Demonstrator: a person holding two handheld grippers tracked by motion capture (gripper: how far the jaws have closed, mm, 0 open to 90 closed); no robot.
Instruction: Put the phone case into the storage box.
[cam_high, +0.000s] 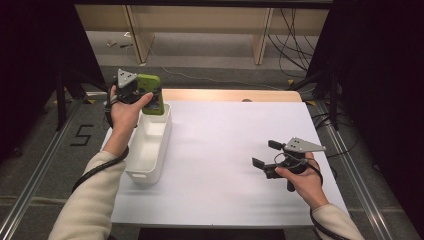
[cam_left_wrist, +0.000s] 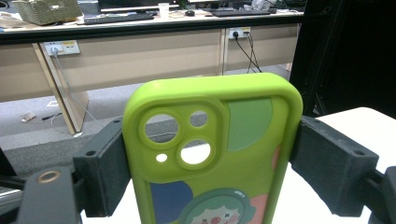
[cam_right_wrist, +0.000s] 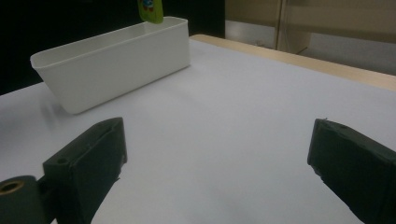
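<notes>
A lime-green phone case (cam_high: 151, 93) with a cartoon print is held upright above the far end of the white bin (cam_high: 150, 150). My left gripper (cam_high: 145, 97) is shut on it. In the left gripper view both black pads (cam_left_wrist: 106, 169) press the sides of the phone case (cam_left_wrist: 215, 149), whose camera cut-outs face the camera. Low over the table's right side my right gripper (cam_high: 266, 154) stands open, with nothing between its fingers. In the right gripper view its fingers (cam_right_wrist: 88, 163) frame bare table, with the bin (cam_right_wrist: 112, 60) and the case's lower tip (cam_right_wrist: 150, 10) beyond.
The white table (cam_high: 225, 150) has a wooden strip (cam_high: 235, 95) along its far edge. Dark curtains flank both sides. Cables (cam_high: 292, 40) lie on the floor beyond the table, under a desk.
</notes>
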